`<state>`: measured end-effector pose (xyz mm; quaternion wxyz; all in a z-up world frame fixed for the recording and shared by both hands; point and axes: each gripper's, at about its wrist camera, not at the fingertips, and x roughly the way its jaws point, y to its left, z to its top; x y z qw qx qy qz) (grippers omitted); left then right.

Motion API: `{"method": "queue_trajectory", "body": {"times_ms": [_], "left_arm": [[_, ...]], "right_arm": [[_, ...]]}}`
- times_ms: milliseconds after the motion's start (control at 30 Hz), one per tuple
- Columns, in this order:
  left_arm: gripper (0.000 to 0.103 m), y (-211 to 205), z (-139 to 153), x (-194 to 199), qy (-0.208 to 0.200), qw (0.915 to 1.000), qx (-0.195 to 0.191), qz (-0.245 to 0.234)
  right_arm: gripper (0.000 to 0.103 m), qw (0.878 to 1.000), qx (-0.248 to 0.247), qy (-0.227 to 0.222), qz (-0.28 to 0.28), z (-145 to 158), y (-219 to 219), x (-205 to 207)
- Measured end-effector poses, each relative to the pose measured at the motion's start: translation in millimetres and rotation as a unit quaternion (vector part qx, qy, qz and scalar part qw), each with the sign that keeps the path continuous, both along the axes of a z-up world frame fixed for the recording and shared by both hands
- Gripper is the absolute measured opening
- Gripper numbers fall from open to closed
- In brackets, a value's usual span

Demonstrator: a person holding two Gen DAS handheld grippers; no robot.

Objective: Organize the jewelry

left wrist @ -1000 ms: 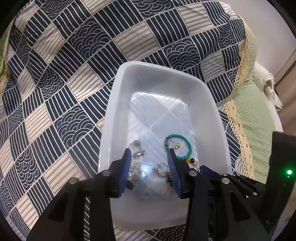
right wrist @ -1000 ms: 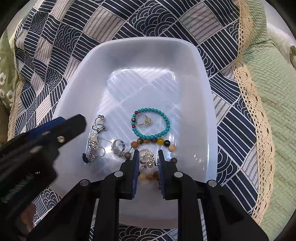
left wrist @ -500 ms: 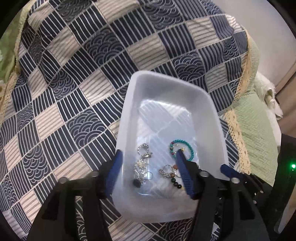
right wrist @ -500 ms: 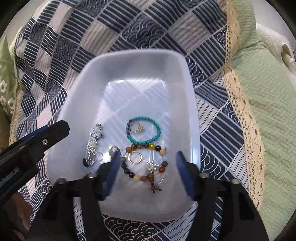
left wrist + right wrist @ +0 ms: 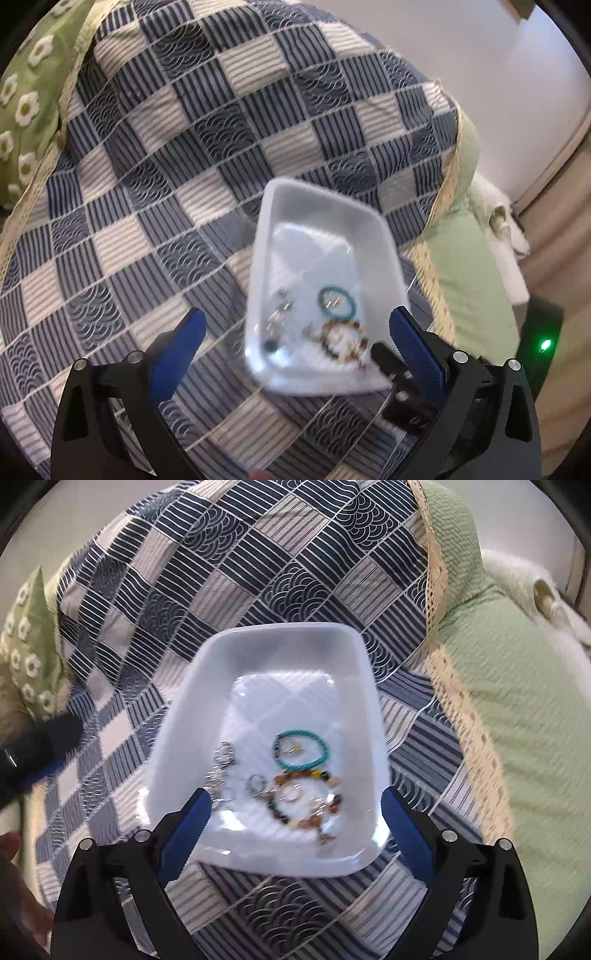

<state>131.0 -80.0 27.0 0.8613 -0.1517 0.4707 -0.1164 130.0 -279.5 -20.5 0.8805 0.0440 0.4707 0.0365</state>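
The jewelry (image 5: 295, 779) lies piled in the white tray (image 5: 258, 657), centre frame, on the checked quilt (image 5: 295, 554). Both jaws are opening, nothing between them: left hand-held gripper (image 5: 295, 332) and right hand-held gripper (image 5: 295, 812) above the tray's near end.

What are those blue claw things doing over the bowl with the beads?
A person holds two grippers above a white tray on a patterned cloth. The jewelry lies in the tray: a teal bracelet, a brown bead bracelet and silver pieces. The right gripper and left gripper are opening, with nothing held.
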Motion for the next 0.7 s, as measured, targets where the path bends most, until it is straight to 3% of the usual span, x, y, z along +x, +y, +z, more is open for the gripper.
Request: {"method": "queue_trajectory", "body": {"times_ms": [200, 367, 500, 600, 700], "left_arm": [[0.095, 3, -4, -22, -0.008, 0.9973, 0.072, -0.01], [0.095, 12, -6, -44, -0.016, 0.9974, 0.07, -0.014], [0.095, 12, -24, -51, 0.005, 0.9936, 0.112, -0.014], [0.095, 14, -34, -47, 0.029, 0.9943, 0.101, -0.018], [0.095, 17, -38, -44, 0.036, 0.9943, 0.1, -0.008]], "right_arm": [[0.097, 1.0, -0.012, -0.023, -0.01, -1, 7, -17], [0.097, 1.0, -0.011, -0.017, -0.008, -7, 11, -31], [0.097, 0.999, -0.012, -0.031, -0.011, -10, 11, -42], [0.097, 1.0, 0.002, -0.031, -0.006, -14, 12, -46], [0.097, 0.999, -0.016, -0.042, -0.004, -15, 16, -45]]}}
